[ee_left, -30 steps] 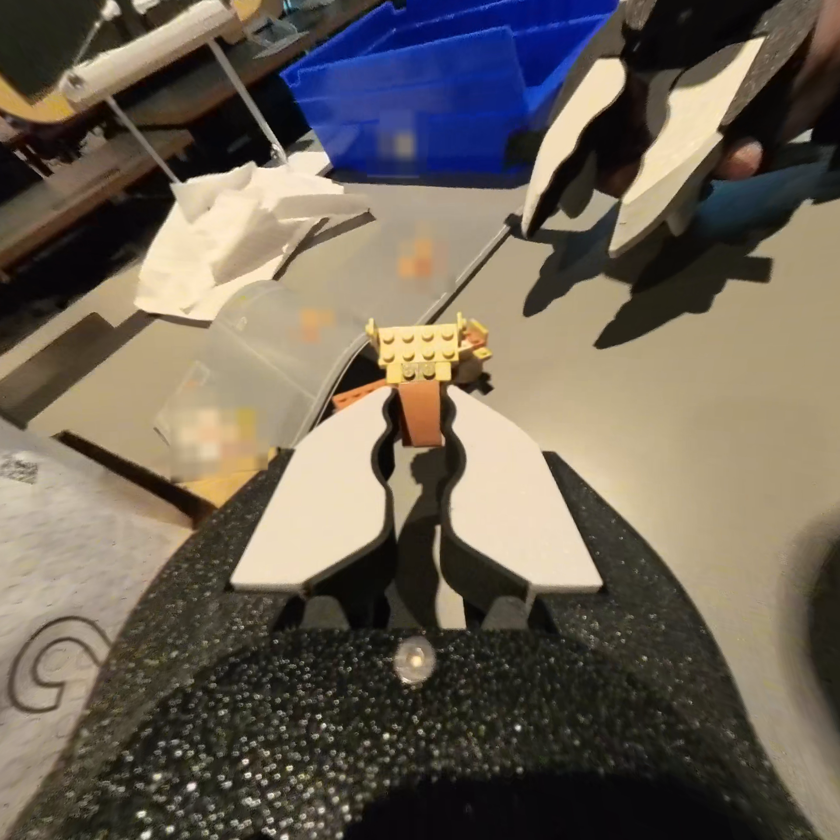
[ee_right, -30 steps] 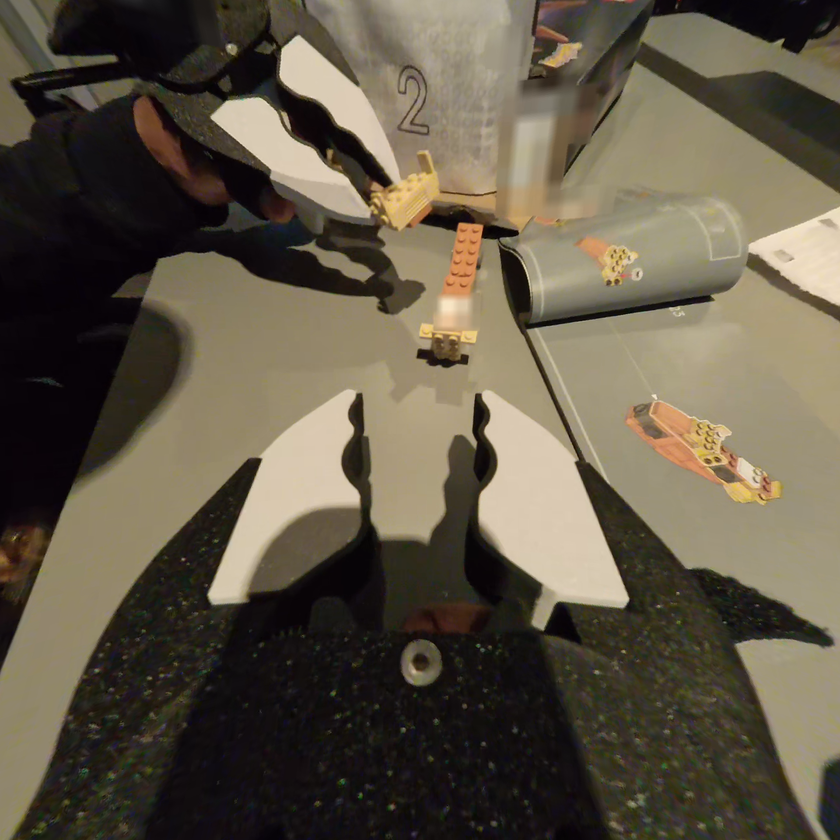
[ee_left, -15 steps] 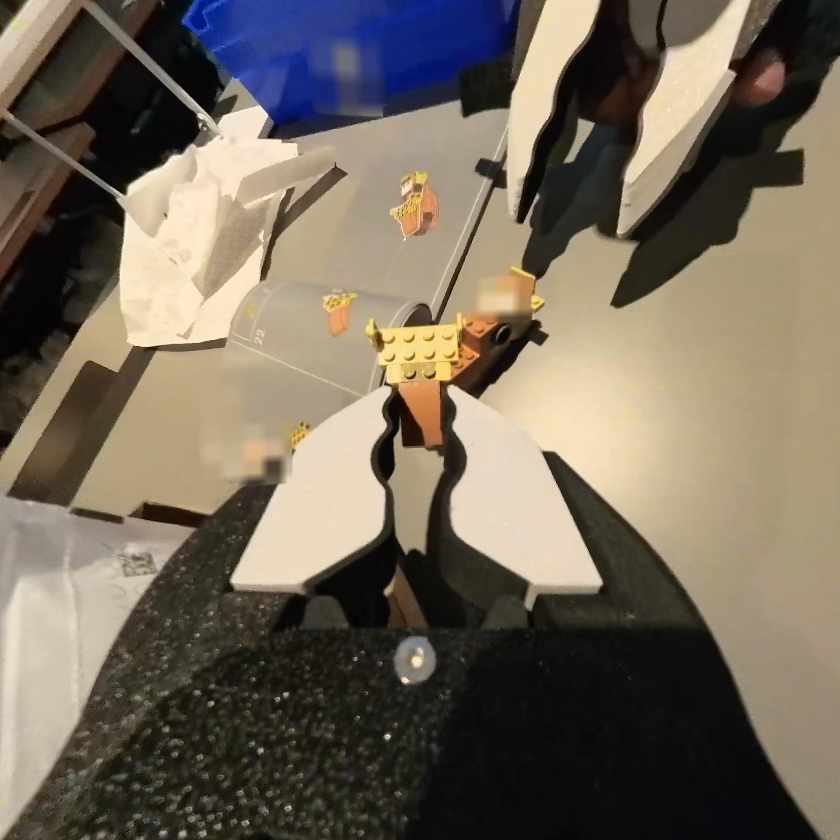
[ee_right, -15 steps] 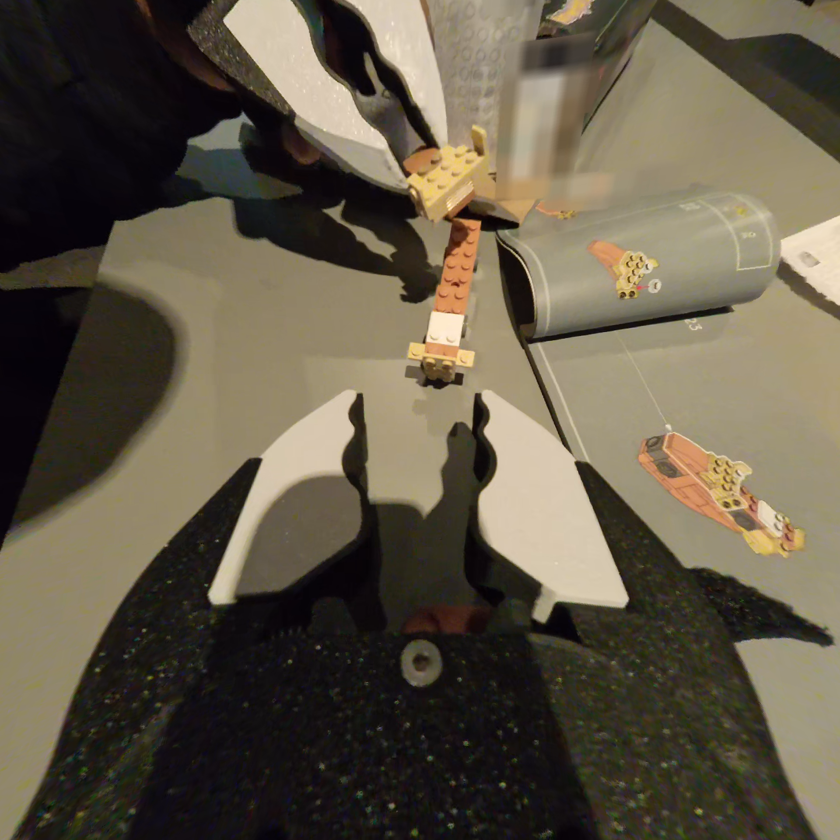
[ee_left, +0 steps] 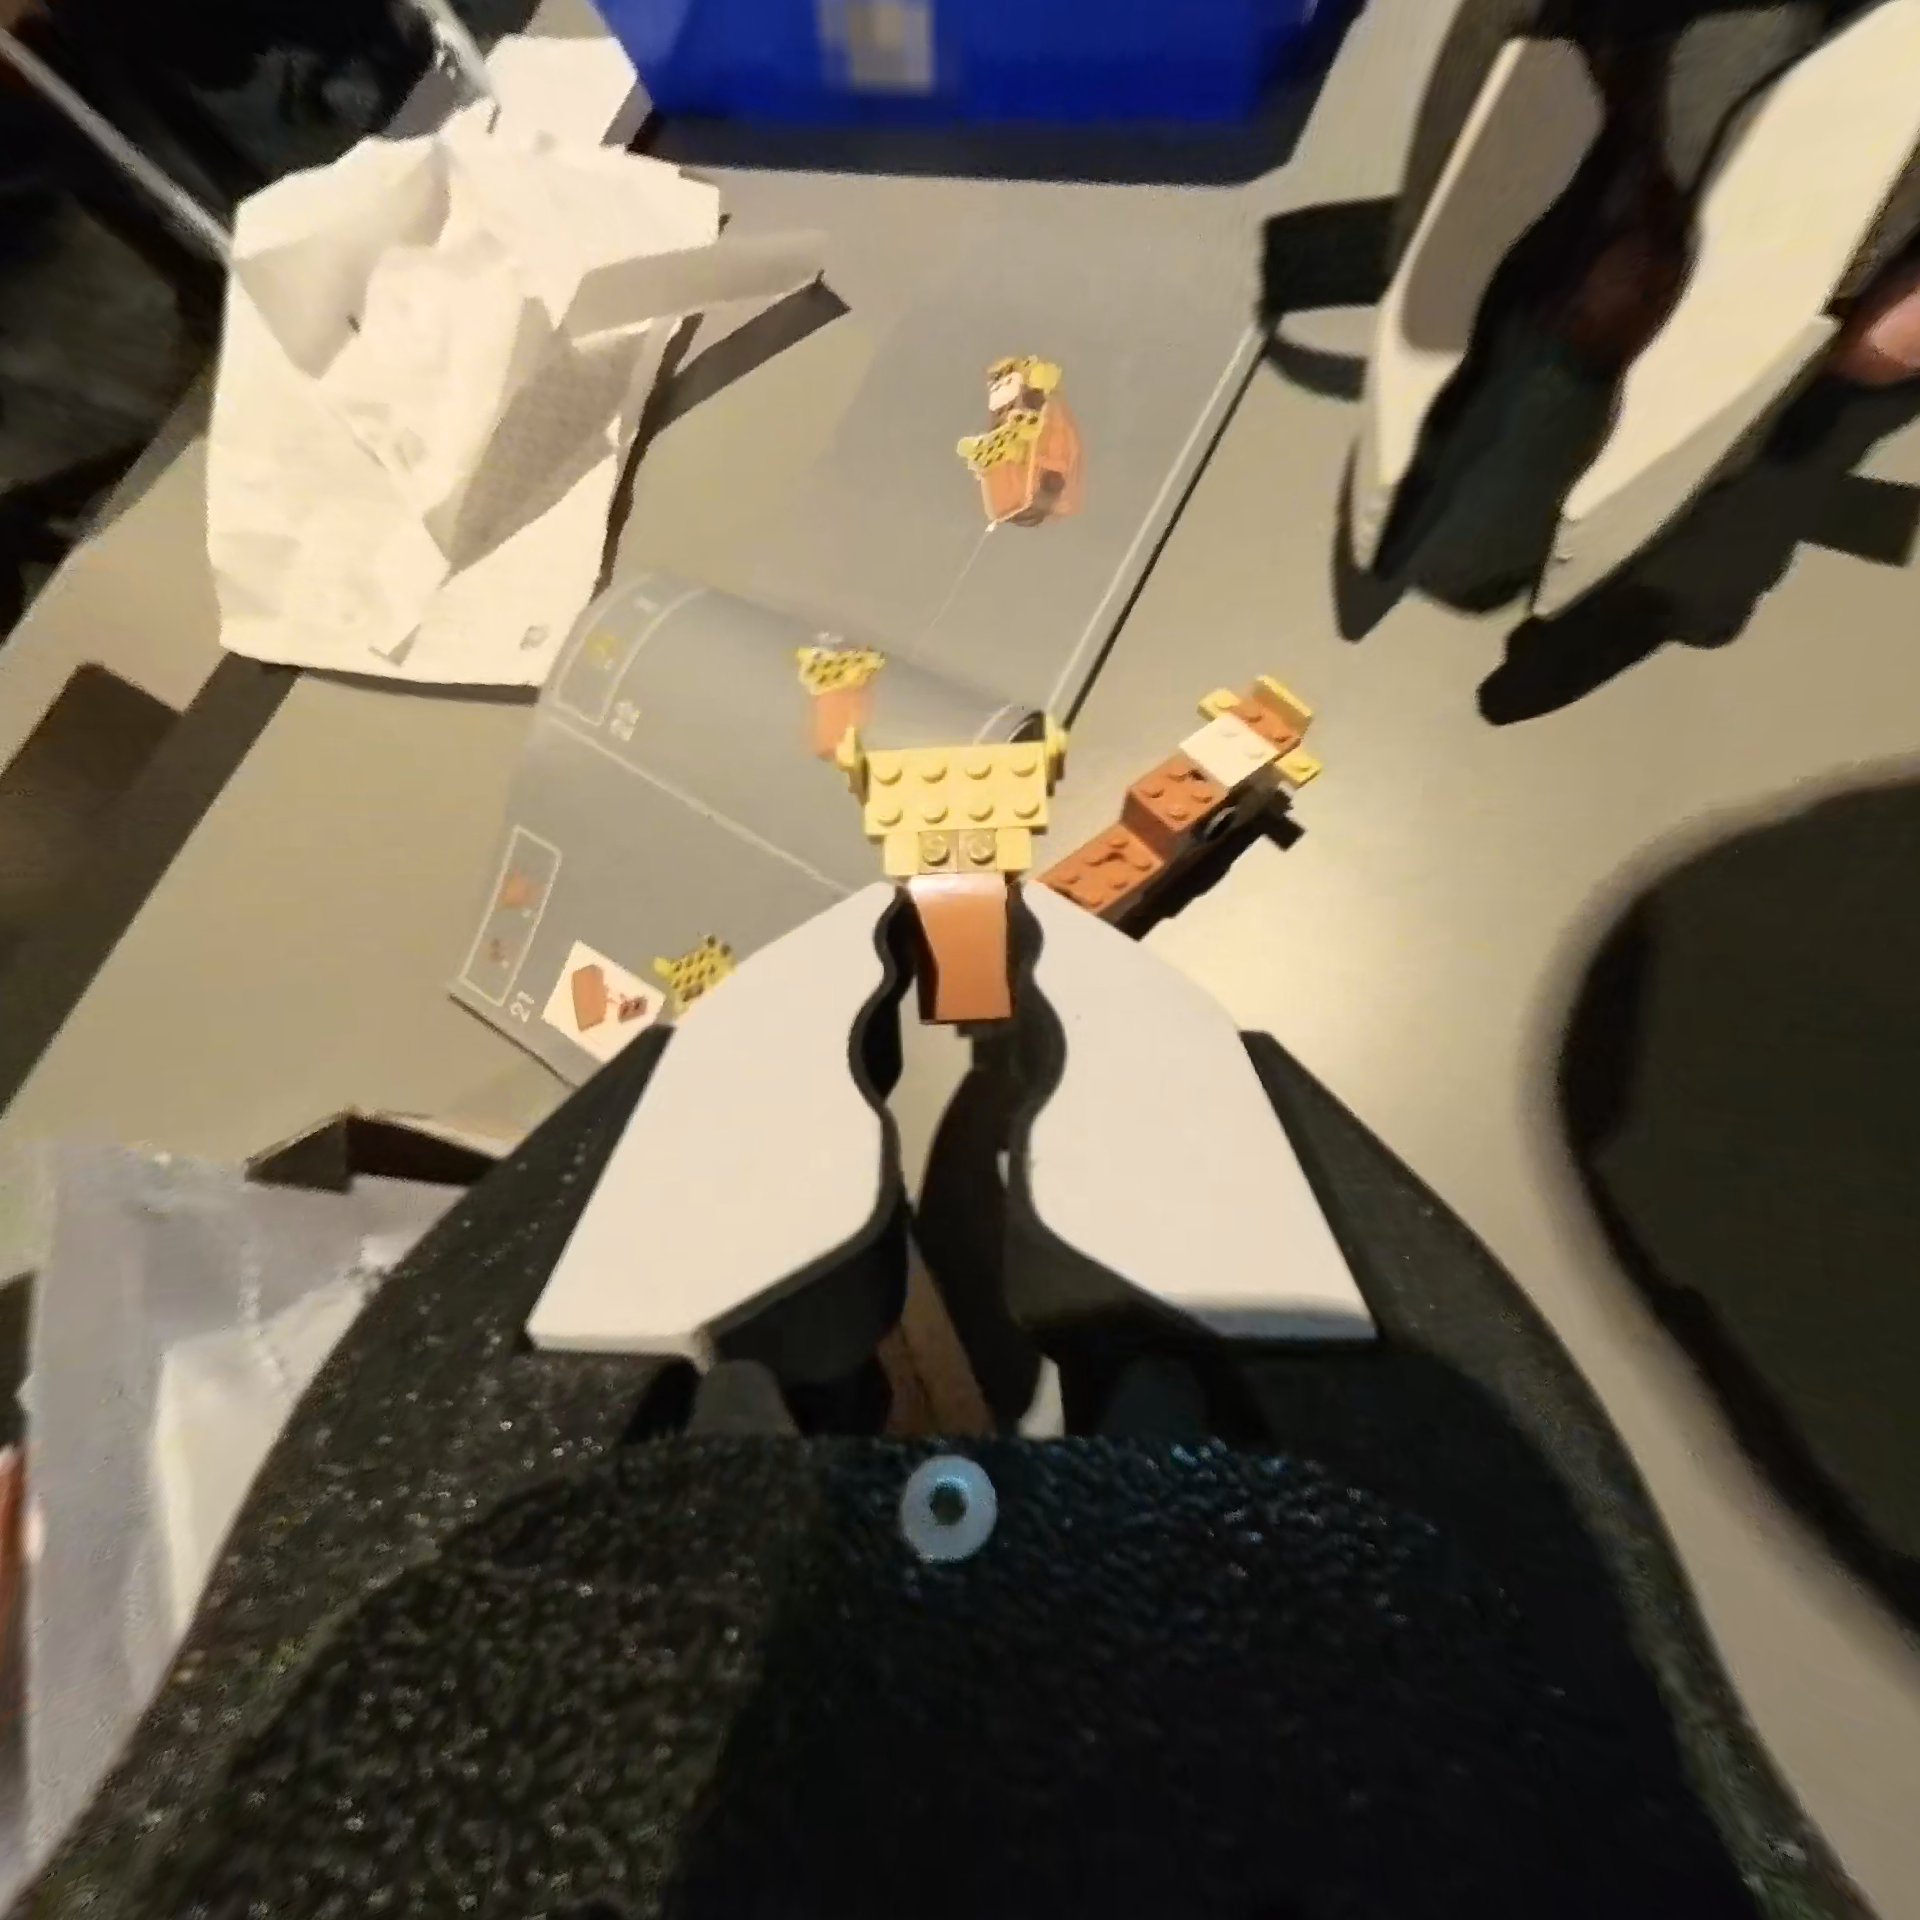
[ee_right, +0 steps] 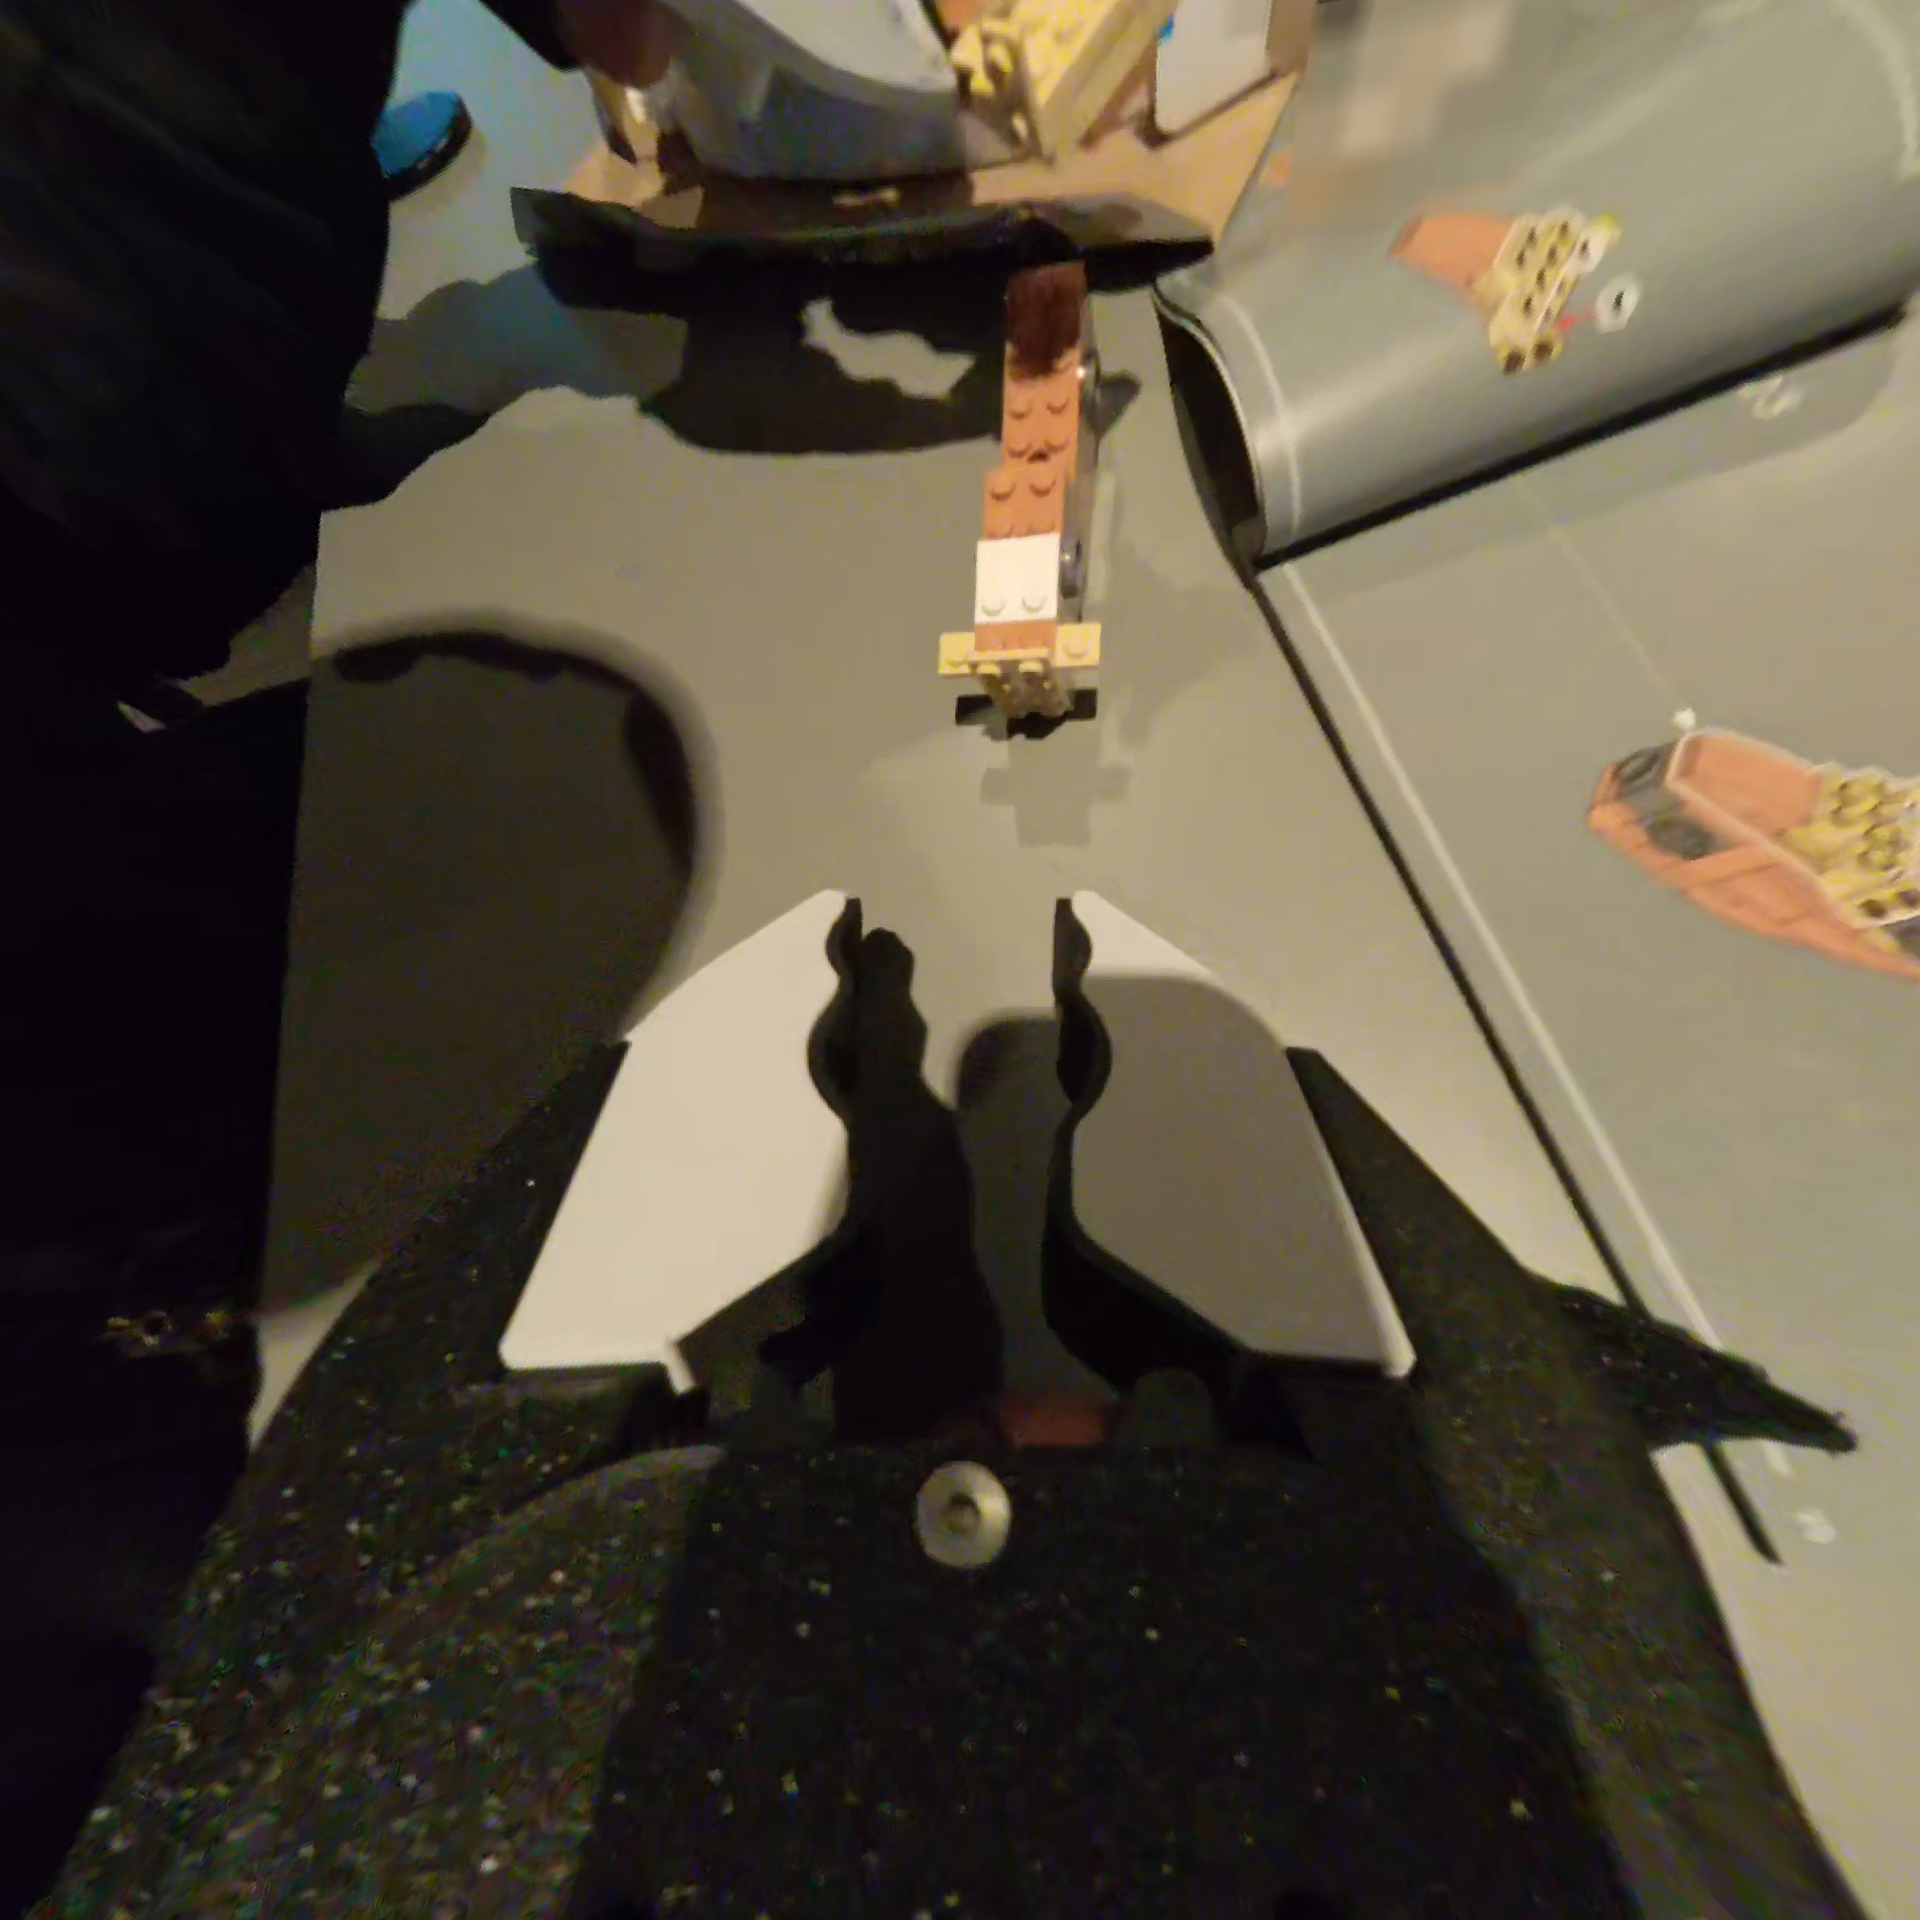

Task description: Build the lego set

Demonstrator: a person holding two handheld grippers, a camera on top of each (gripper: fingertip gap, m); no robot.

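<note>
Tongs on the left (ee_left: 961, 935) pinch the brown sloped end of a small tan-and-brown lego piece (ee_left: 961, 805), held above the grey worktop (ee_left: 1403, 1039). Just right of that piece and beyond it lies the long brown lego body (ee_left: 1184, 805), flat beside the curled instruction booklet (ee_left: 707, 821). Farther off, the right tongs (ee_right: 961, 920) hover with a moderate gap, empty. Both builds look light and rigid, though press-fit joints could pop; gripping flat side faces seems safest.

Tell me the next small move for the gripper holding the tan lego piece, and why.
Probably lower the left gripper, shut on the tan-and-brown piece, toward the long brown lego body: the body lies free on the table, and the right gripper is open and empty.
</note>
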